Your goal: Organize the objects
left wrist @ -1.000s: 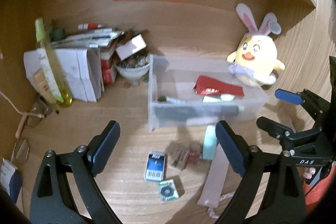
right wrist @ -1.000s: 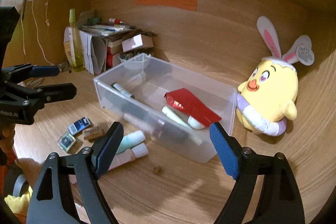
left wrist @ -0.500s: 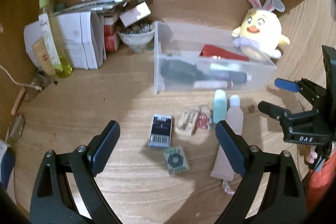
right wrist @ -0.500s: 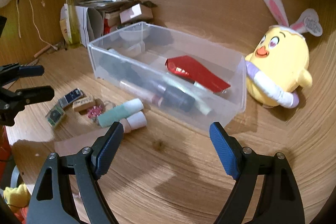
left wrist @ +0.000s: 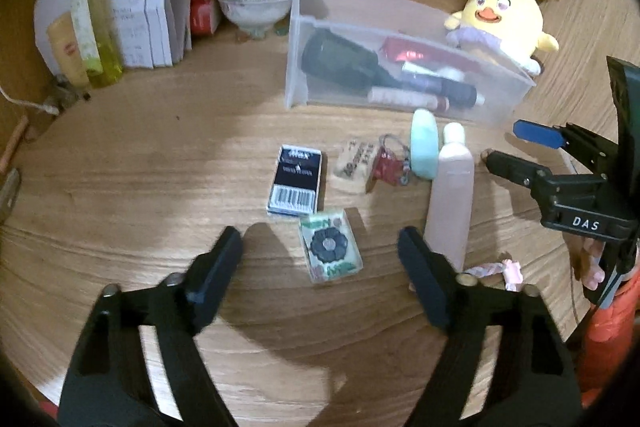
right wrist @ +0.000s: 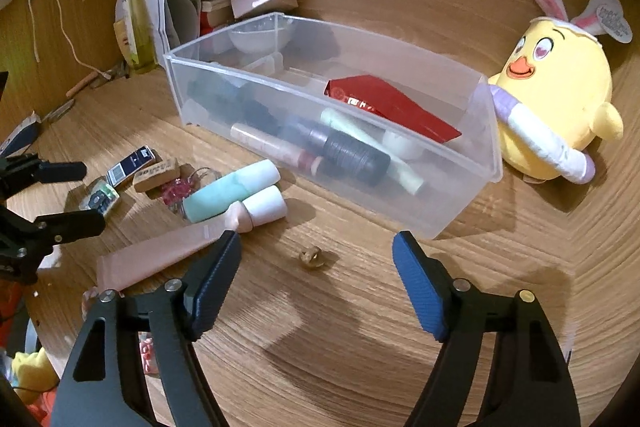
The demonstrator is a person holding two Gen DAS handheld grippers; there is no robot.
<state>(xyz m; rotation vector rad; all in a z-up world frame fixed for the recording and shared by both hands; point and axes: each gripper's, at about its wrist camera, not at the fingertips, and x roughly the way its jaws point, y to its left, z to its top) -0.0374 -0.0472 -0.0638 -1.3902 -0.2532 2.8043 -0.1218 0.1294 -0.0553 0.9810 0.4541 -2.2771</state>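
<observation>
While both grippers point down at the wooden desk, neither holds anything. L gripper has its jaws closing w/ a small clear packet with a dark flower-shaped piece lying on the desk between the tips, not touched by either pad. R gripper is closing too; only a tiny brownish crumb-like bit sits on the desk between its blue pads, untouched.

Just past the packet in the L view lies a dark blue box w/ a barcode, flat on the desk. Beside it to the right: a small tan block with print, then a red charm on a ring, touching or nearly touching the block. Next over, a mint-green tube and a long pink tube w/ white cap lie side by side, caps toward the bin. The R gripper's left finger overlaps the pink tube's flat end in the R view; can't tell if it touches.

Behind this row stands a clear plastic bin, holding a dark bottle, a red packet, a pale tube and other cosmetics lying down. A yellow chick plush w/ bunny ears sits just beside the bin's right end. Far left at the back: a white bowl, stacked boxes & papers, and an upright yellow-green bottle.
</observation>
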